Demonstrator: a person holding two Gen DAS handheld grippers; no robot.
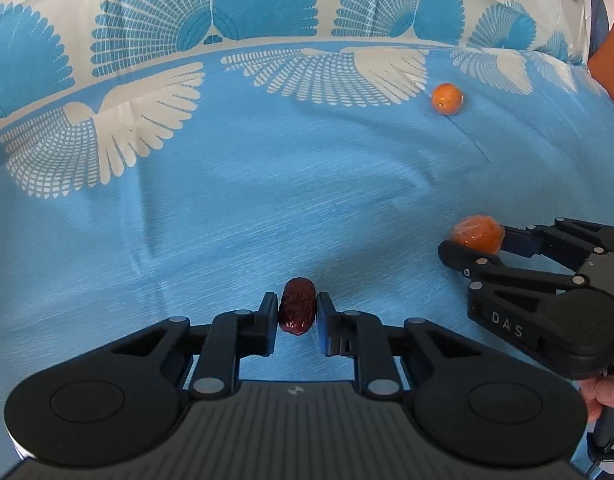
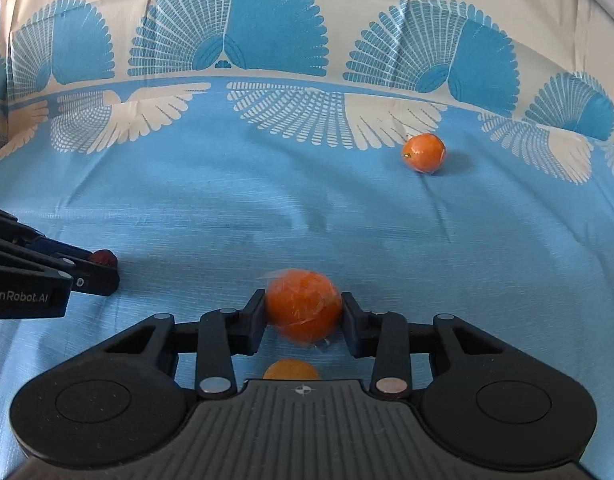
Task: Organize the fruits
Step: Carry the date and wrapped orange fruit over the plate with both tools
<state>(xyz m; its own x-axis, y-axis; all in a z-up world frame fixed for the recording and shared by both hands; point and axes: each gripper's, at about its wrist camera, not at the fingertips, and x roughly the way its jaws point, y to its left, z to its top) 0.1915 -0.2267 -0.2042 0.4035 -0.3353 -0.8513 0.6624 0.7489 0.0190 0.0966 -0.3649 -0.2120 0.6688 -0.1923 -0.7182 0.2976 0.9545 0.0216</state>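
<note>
Hand-held gripper [image 2: 303, 314] grips one of three oranges [image 2: 303, 305]; one date [image 1: 297, 306].

A wrinkled, glossy dark-red date [image 1: 297, 306] and film-wrapped orange [image 2: 303, 305] sit on matt woven cloth [image 1: 267, 200] between matt black plastic grippers.

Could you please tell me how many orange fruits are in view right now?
3: one wrapped orange between the right gripper fingers, one far orange lying on the cloth, one partly hidden orange beneath that gripper. Others may be hidden.
</note>
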